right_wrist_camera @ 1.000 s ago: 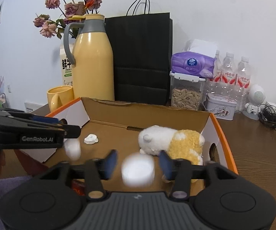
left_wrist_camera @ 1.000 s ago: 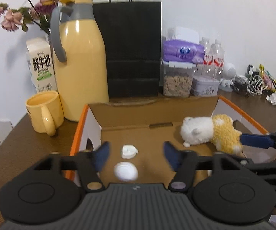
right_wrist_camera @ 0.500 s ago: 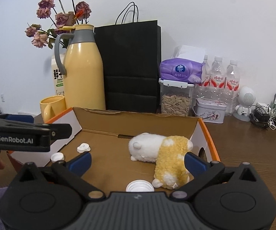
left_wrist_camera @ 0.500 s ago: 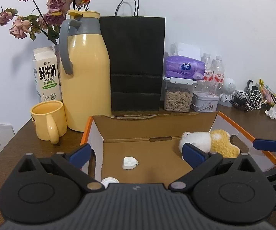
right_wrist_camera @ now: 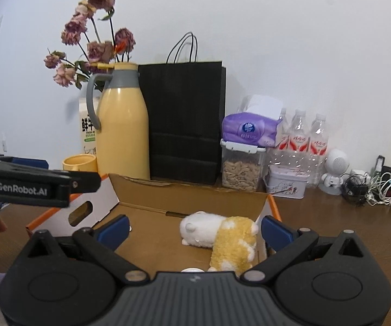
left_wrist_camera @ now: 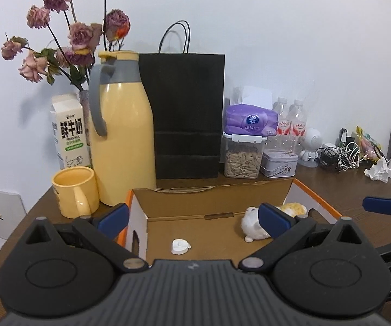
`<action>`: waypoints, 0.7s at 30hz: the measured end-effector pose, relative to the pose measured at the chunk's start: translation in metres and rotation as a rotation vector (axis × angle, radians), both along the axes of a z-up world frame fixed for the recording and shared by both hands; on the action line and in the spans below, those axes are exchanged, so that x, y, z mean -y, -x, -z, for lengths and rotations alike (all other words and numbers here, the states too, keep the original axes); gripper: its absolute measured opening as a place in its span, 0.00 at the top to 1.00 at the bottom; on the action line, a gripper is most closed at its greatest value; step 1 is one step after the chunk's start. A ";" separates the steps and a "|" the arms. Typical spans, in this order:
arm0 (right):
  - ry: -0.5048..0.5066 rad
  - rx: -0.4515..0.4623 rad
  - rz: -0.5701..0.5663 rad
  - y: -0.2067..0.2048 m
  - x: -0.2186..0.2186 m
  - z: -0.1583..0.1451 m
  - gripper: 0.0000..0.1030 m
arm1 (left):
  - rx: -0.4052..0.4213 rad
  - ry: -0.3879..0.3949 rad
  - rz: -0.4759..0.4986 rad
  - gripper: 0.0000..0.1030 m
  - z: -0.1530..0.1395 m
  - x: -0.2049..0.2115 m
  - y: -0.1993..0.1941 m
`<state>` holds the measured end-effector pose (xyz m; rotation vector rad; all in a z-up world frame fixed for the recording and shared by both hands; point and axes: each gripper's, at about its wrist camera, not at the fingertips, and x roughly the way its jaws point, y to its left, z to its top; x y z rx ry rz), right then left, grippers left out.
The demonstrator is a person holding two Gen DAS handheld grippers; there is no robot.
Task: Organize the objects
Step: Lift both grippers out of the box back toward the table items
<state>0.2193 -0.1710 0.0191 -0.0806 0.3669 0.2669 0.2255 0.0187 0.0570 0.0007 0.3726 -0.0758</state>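
A dark brown wooden table (left_wrist_camera: 353, 187) carries an open cardboard box (left_wrist_camera: 211, 199) with orange-edged flaps near its front, and just left of the box stand a yellow mug (left_wrist_camera: 75, 193) and a tall yellow thermos jug (left_wrist_camera: 122, 146), with a milk carton (left_wrist_camera: 69, 133) behind the mug. Along the wall stand a black paper bag (left_wrist_camera: 187, 119), a clear container of seeds (left_wrist_camera: 243, 156) with a purple tissue pack on top, a small tin (left_wrist_camera: 279, 164) and water bottles (right_wrist_camera: 308, 141). To the right sit a small white robot figure (left_wrist_camera: 312, 146), a tangle of cables (left_wrist_camera: 342, 156) and crumpled paper (left_wrist_camera: 377, 171).
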 end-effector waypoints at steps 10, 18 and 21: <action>-0.008 -0.012 0.011 0.061 0.023 0.003 0.00 | -0.024 0.008 -0.039 0.00 -0.009 -0.011 0.055; -0.023 -0.063 0.037 0.105 0.045 0.021 0.00 | -0.068 0.010 -0.064 0.00 0.003 -0.021 0.100; -0.019 -0.079 0.040 0.119 0.049 0.027 0.00 | -0.080 0.011 -0.070 0.00 0.009 -0.023 0.115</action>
